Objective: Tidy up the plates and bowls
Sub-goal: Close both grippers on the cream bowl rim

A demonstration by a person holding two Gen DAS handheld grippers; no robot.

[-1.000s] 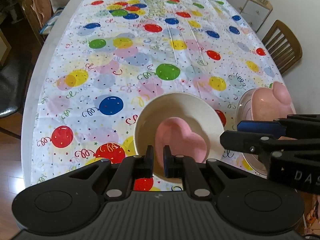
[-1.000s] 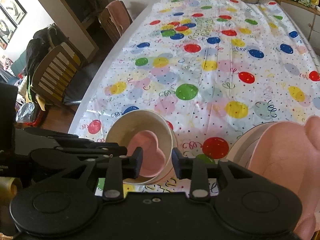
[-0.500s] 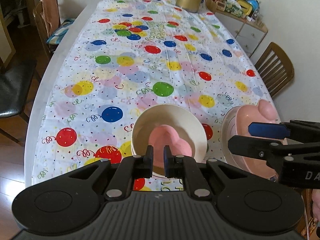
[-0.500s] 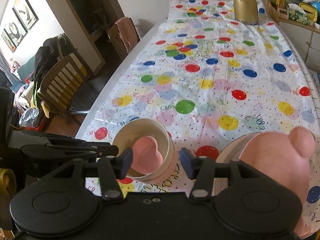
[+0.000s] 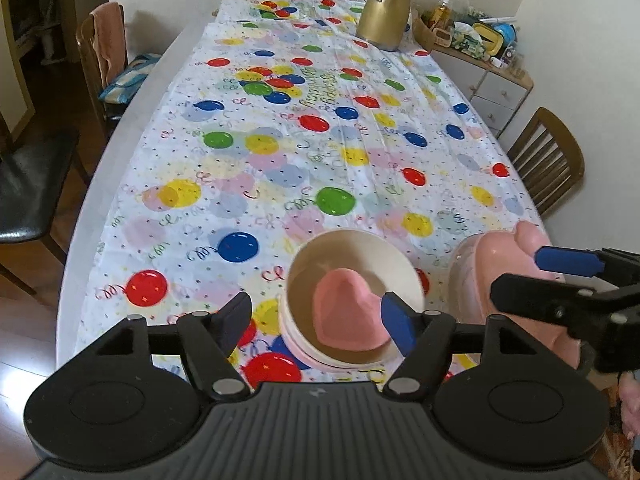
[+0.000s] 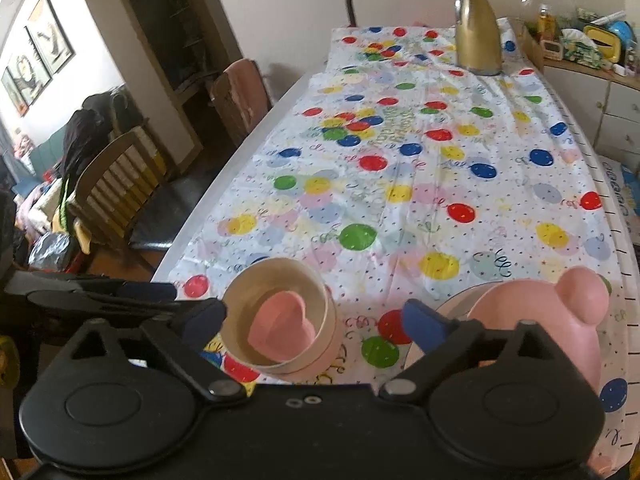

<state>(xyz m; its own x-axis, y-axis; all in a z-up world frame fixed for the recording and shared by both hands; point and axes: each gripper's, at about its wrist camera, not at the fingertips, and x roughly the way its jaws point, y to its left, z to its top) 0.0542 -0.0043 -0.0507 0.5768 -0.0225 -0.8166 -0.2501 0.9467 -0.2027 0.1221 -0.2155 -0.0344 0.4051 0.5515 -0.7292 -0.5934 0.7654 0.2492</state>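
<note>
At the near counter edge: both tools hover, nothing held.
Left hand-held gripper [image 5: 316,320]: jaws just spread apart, nothing between them.
Right hand-held gripper [image 6: 314,318]: jaws just opened wide, also holding nothing.
Heart-shaped pink dish [image 5: 348,310]: at 12 o'clock from the left tool, nested in the cream bowl [image 5: 354,248], itself stacked in a pink bowl [image 6: 320,364].
Bear-shaped pink plate [image 6: 536,316]: at 3 o'clock, on a white plate [image 5: 460,256].
Meaning: both stacks look set down and released.

My left tongs [image 5: 316,320] cover the near rim of the cream bowl [image 5: 352,248]. My right tongs [image 6: 314,320] hide the lower part of the pink bear-shaped dish [image 6: 560,304], whose underlying plate [image 6: 454,300] barely shows.
</note>
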